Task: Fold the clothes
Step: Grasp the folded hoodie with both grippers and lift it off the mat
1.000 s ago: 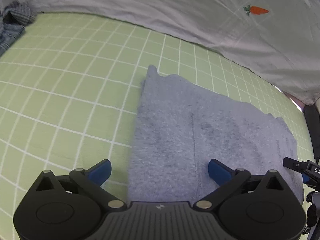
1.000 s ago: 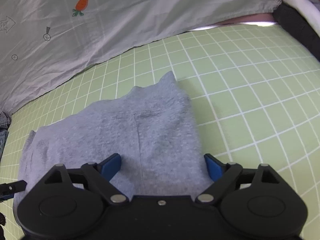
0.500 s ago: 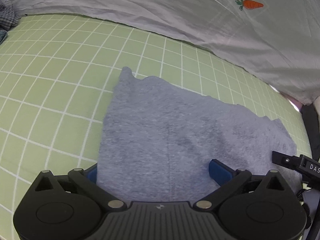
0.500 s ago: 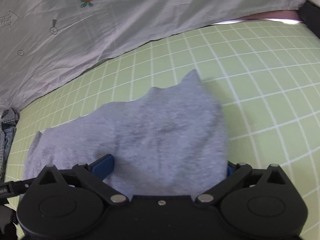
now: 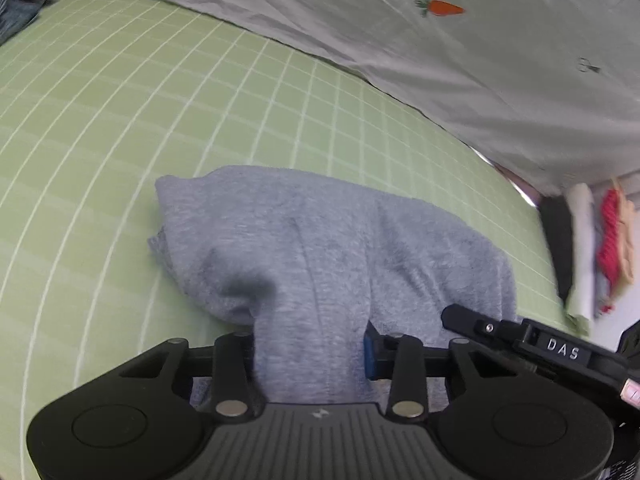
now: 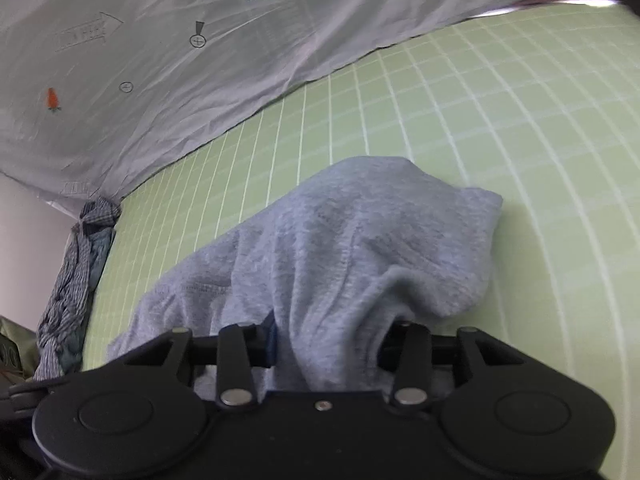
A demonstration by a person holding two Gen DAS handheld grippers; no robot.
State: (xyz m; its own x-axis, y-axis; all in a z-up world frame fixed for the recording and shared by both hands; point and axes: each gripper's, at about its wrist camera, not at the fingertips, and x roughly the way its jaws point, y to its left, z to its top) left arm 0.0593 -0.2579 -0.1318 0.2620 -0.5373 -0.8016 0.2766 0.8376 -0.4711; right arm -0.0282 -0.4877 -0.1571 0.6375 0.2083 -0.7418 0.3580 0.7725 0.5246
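From the left wrist, the left gripper (image 5: 310, 354) is clamping a bunched near edge of the grey fleece garment (image 5: 320, 236), which is lying on the green grid mat (image 5: 120, 120); the right gripper's tip (image 5: 516, 332) is showing at right.

From the right wrist, the right gripper (image 6: 326, 346) is pinching the same grey fleece garment (image 6: 340, 240), a checked cloth (image 6: 72, 280) lying far left

One grey garment (image 5: 320, 240), two grippers, one green grid mat (image 5: 120, 120).
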